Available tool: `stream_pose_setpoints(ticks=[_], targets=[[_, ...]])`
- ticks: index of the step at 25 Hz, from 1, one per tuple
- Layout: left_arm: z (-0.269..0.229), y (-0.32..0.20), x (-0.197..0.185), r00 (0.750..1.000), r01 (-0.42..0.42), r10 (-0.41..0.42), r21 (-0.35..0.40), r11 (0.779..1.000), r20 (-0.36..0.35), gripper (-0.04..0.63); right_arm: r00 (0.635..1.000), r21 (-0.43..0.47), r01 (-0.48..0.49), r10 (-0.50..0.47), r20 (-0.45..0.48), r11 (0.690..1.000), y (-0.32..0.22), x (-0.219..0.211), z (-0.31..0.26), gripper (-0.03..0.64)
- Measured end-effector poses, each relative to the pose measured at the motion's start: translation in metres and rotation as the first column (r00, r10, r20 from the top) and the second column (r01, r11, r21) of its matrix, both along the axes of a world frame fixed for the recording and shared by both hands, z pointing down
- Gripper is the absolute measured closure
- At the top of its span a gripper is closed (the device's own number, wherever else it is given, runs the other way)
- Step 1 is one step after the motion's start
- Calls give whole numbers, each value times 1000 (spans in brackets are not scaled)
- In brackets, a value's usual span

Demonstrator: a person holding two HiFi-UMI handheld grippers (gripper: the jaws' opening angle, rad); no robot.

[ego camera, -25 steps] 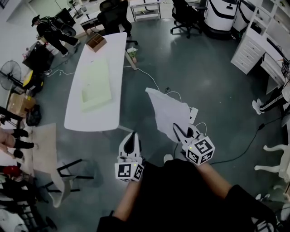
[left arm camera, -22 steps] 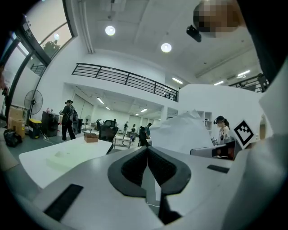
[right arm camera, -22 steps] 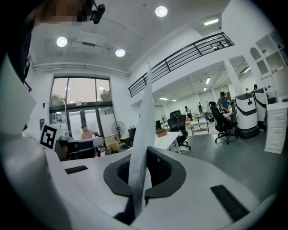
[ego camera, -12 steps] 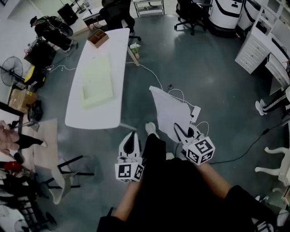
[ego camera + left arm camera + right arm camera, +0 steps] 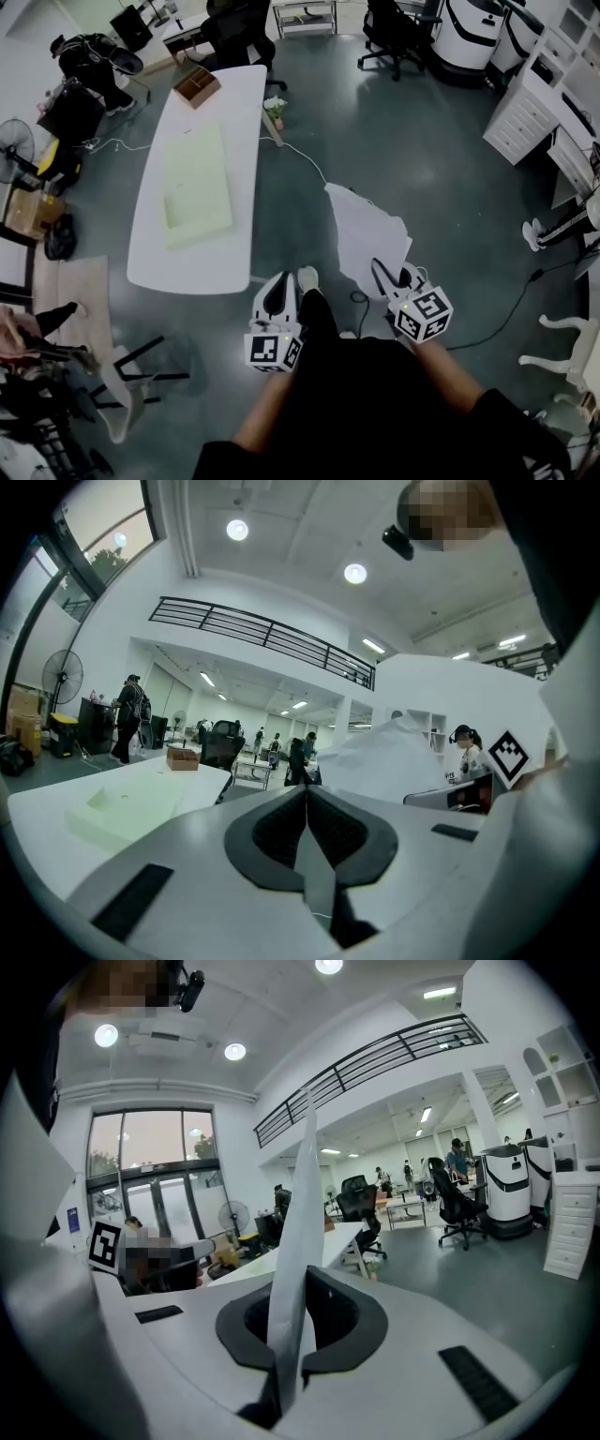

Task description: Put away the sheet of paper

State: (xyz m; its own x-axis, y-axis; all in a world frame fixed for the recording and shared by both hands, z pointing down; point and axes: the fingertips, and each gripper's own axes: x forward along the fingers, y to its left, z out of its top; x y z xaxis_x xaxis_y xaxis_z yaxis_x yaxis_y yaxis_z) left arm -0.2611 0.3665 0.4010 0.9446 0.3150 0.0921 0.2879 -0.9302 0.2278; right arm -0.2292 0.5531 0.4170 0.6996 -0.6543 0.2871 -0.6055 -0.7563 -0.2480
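Note:
The sheet of paper (image 5: pixel 367 232) is white and crumpled and hangs in the air over the grey floor. My right gripper (image 5: pixel 389 274) is shut on its near edge. In the right gripper view the sheet (image 5: pixel 300 1194) stands edge-on, pinched between the dark pads of that gripper (image 5: pixel 302 1279). My left gripper (image 5: pixel 275 283) is held level beside it, to the left, shut with nothing in it. In the left gripper view its jaws (image 5: pixel 307 794) meet in a line, and the paper (image 5: pixel 394 757) shows to the right.
A long white table (image 5: pixel 150 244) stands ahead on the left with a pale green pad (image 5: pixel 197 178) and a wooden box (image 5: pixel 196 86) on it. Cables (image 5: pixel 309 161) cross the floor. Office chairs (image 5: pixel 234 28) are at the back, white cabinets (image 5: pixel 530 108) at the right, a fan (image 5: pixel 14 145) at the left.
The person has walked forward: the table and floor have slid in the picture, and a foot has stepped out between the grippers. The paper stays in the right gripper.

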Motion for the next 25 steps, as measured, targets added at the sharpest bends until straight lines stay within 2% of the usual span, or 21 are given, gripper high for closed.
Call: stream_pose_setpoints(ticks=[7,17,21,25], targets=[[6,-35,92,998,-51,51,4,999,22,591,998,-21,-57,57,5,998,-23,89,-1,617],[15,-98,216,995,-87,88,-32,996,37,591,997,-80,-71,72,3,994,-72,196,-12,617],[13,-119,249,997,-71,73,-58,996,23,591,998,-102,-67,69,13,993,-94,226,-15,618],[25,-141,273,995,-82,86,-78,994,52,591,999,-118,-44,46,15,992,-126,253,-13,617]])
